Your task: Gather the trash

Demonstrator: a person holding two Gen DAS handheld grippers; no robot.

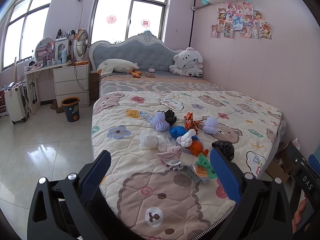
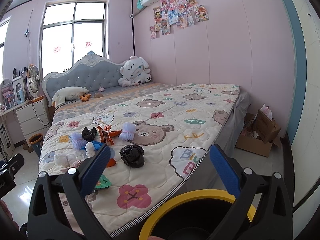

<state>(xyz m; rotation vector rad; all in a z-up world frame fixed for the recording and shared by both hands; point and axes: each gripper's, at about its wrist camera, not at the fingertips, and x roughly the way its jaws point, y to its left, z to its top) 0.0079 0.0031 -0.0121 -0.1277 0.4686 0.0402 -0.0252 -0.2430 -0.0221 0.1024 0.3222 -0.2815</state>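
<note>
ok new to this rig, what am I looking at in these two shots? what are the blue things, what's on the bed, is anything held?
Two handheld grippers, no robot arm; each picture comes from a fisheye camera on one gripper. The blue-padded prongs are the left gripper and right gripper, both open and empty. On the bear-print quilt lies scattered trash: crumpled black plastic bag, orange snack wrapper, lilac foam fruit nets, green packet. A yellow-rimmed black bin sits below the right gripper.

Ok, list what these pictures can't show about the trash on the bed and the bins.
- Yellow-rimmed bin, right wrist view: contents hidden; bottom edge and right gripper cut it off.
- Green wrapper, both views: print too small; a finger covers part.
- Floor bin, left wrist view: inside too dark.
- Orange scrap, right wrist view: mostly behind the finger.
</note>
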